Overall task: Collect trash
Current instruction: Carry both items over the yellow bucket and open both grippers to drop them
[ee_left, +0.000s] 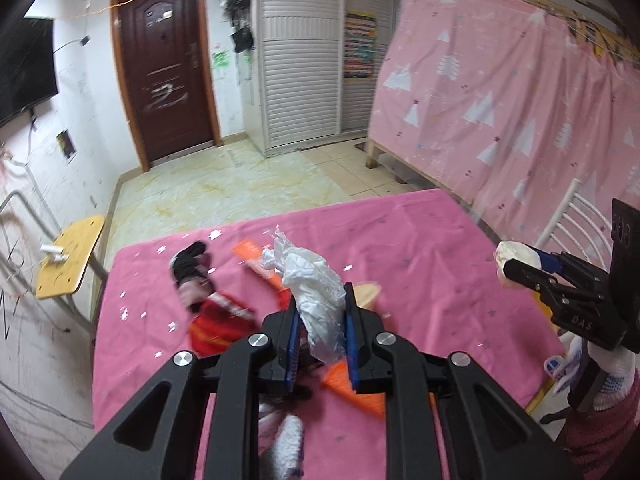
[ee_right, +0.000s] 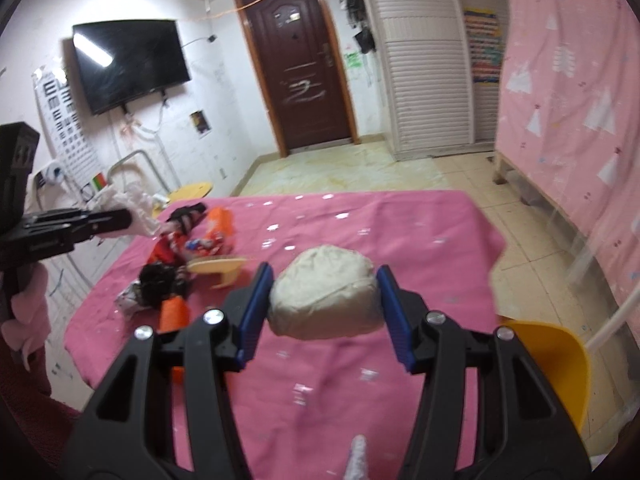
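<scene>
Cloth, plastic and paper

Thin crinkled plastic bag (ee_left: 316, 292) is catching light; the paper wad (ee_right: 326, 292) is looking matt and creased, the pink cloth (ee_right: 400, 224) soft, the gripper pads (ee_right: 254, 312) ribbed.

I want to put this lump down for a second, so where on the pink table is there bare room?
The pink tablecloth is bare on its right half, from the off-white crumpled lump in the right hand-held gripper out to the far and right edges. The left side is crowded: orange wrappers, black crumpled bag, tan wooden piece.
</scene>
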Motion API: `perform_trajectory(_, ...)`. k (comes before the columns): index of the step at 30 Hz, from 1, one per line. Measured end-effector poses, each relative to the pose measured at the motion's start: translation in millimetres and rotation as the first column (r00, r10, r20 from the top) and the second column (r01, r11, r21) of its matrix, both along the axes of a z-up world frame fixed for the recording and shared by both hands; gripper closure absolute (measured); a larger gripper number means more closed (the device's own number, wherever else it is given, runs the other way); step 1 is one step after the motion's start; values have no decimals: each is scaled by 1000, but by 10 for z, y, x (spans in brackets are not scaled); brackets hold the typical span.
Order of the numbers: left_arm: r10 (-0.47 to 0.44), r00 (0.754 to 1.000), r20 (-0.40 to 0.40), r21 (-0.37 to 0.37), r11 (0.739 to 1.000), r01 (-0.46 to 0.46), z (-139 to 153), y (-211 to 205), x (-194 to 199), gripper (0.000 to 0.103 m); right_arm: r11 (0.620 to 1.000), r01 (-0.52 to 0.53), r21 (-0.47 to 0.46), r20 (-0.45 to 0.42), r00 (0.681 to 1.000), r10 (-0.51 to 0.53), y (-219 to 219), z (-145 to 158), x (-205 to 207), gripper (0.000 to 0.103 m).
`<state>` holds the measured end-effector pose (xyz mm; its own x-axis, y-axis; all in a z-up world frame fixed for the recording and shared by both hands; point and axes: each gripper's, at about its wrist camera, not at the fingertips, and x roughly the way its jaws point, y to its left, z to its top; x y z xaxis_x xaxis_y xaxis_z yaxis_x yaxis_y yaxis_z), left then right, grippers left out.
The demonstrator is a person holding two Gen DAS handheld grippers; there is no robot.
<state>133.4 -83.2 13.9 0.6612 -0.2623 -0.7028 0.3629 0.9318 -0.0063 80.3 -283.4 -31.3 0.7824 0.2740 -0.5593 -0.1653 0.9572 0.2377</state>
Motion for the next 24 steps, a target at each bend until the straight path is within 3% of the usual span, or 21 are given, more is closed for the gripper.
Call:
perform_trajectory(10,-149,989,20,14,989,149,100,-785,-117,92,986,166,-4,15,986,-165,-723,-34,-245,51)
perform_trajectory(24,-340,940,-6,31,940,340,54,-2012,-266,92,934,357,-15,-31,934,-357,-1472,-350,-433,51)
